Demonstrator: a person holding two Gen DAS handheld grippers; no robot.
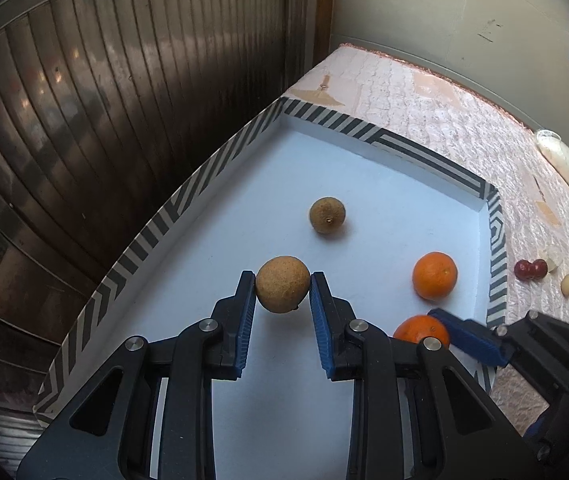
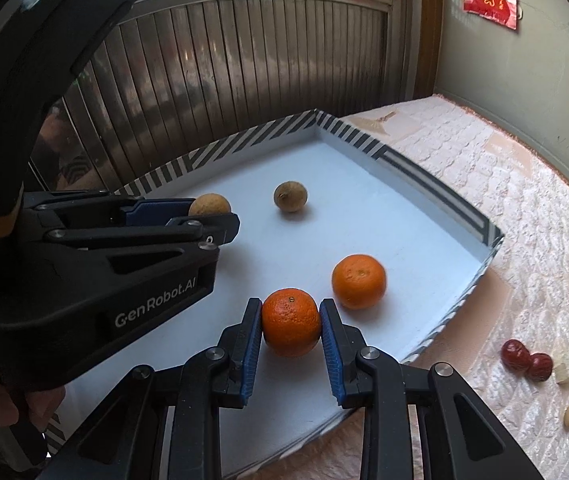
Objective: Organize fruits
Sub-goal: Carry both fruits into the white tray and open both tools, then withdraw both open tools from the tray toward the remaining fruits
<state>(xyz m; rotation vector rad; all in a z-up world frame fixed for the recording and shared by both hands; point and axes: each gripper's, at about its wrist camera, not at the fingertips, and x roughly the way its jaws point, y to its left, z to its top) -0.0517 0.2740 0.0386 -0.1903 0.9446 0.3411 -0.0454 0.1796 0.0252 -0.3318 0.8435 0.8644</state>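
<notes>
Nearest the right wrist camera, a glossy, dimpled orange [image 2: 290, 322] sits clamped between the right gripper [image 2: 290, 326] pads, over the white tray [image 2: 364, 208] with striped walls. A rough tan-brown fruit [image 1: 282, 290] is clamped in the left gripper [image 1: 282, 292] above the tray floor. Counted: two oranges, one held and one loose orange [image 2: 359, 281]; two brown fruits, one held and one loose brown fruit [image 1: 327, 215]. Two red dates [image 2: 526, 360] lie on the quilted cloth [image 2: 504, 220].
</notes>
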